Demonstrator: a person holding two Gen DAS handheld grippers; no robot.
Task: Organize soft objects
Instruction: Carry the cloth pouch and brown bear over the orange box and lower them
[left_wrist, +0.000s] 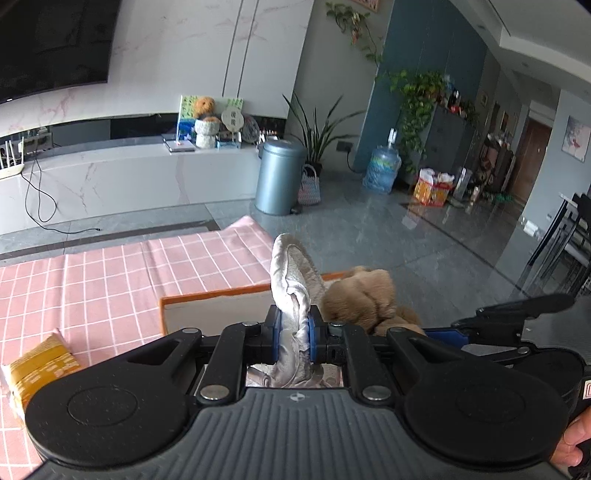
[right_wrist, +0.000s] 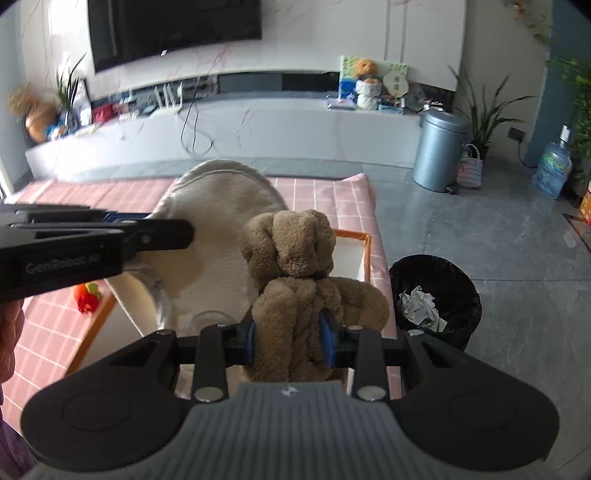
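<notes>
My left gripper (left_wrist: 294, 332) is shut on a pale grey plush piece (left_wrist: 291, 273), which stands up between the blue pads. The same piece shows as a broad cream plush shape (right_wrist: 221, 229) in the right wrist view. My right gripper (right_wrist: 291, 339) is shut on a brown plush toy (right_wrist: 295, 266), held upright. The brown toy (left_wrist: 362, 295) sits just right of the grey piece in the left wrist view. Both are held above a white box with an orange rim (left_wrist: 207, 295), also in the right wrist view (right_wrist: 365, 251).
The box stands on a table with a pink checked cloth (left_wrist: 110, 273). A yellow packet (left_wrist: 40, 365) lies at its left. A small red and green toy (right_wrist: 86, 295) lies on the cloth. A black bin with crumpled paper (right_wrist: 436, 299) and a grey bin (right_wrist: 439, 151) stand on the floor.
</notes>
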